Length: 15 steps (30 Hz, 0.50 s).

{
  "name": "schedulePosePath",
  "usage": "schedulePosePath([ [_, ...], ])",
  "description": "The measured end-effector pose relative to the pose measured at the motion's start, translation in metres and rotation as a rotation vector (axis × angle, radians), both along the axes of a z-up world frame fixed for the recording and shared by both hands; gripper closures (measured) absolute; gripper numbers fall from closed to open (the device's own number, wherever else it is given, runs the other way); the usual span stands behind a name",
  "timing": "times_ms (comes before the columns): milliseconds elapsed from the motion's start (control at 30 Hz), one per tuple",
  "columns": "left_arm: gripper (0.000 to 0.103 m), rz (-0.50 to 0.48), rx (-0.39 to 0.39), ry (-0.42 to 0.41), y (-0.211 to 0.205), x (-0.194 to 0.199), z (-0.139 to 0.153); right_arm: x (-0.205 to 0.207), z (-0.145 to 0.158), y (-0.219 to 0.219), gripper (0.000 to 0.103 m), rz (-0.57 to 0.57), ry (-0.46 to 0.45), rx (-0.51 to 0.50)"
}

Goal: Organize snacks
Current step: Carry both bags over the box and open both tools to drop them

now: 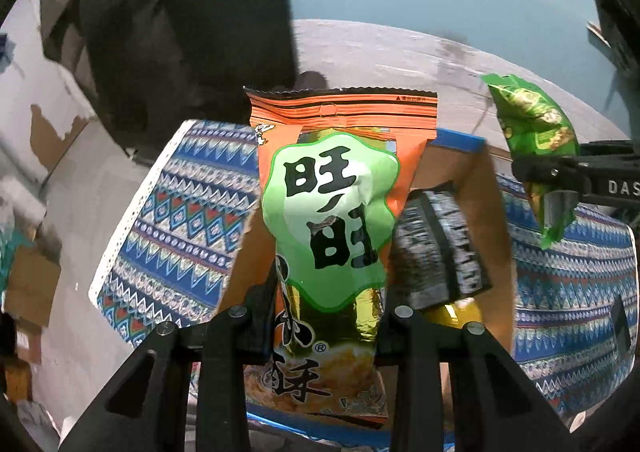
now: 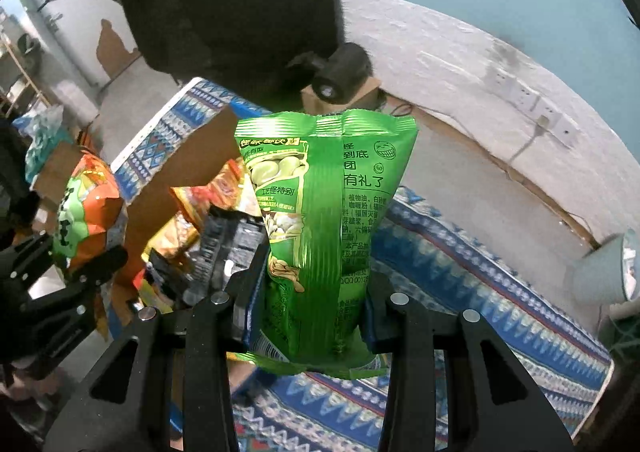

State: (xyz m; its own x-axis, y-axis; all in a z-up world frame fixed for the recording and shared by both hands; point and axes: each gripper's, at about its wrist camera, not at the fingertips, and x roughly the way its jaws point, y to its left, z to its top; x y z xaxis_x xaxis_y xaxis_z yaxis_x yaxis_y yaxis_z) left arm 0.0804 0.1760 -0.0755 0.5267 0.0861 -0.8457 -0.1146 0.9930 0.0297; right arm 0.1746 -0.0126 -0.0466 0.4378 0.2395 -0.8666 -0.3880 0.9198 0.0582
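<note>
Left wrist view: left gripper (image 1: 326,326) clamped on orange snack bag (image 1: 336,188), held above cardboard box (image 1: 490,212); box contents mostly hidden, dark packets blurred. Right wrist view: right gripper (image 2: 316,306) clamped on green snack bag (image 2: 324,220) above patterned cloth (image 2: 460,276); bag bottom hidden by fingers.

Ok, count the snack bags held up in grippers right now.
2. The orange bag is clamped in the left gripper; the green bag is clamped in the right gripper. More packets lie in the cardboard box, some possibly hidden.
</note>
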Motion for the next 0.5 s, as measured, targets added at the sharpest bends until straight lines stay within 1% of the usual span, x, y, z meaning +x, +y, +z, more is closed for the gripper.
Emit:
schedulePosePath([
  [167, 0.069, 0.043, -0.033, 0.029, 0.018, 0.003, -0.012, 0.009, -0.007, 0.022, 0.066, 0.036, 0.012, -0.009],
  [333, 0.069, 0.065, -0.048, 0.042, 0.024, 0.004, -0.018, 0.013, -0.015, 0.035, 0.066, 0.069, 0.02, -0.018],
  [400, 0.068, 0.074, -0.049, 0.043, 0.024, 0.004, -0.018, 0.014, -0.017, 0.04, 0.064, 0.081, 0.017, -0.018],
  [467, 0.061, 0.078, -0.053, 0.042, 0.023, 0.003, -0.017, 0.013, -0.016, 0.043, 0.064, 0.09, 0.006, -0.011],
  [500, 0.054, 0.079, -0.053, 0.038, 0.022, 0.003, -0.016, 0.012, -0.014, 0.044, 0.064, 0.1, -0.003, -0.003],
])
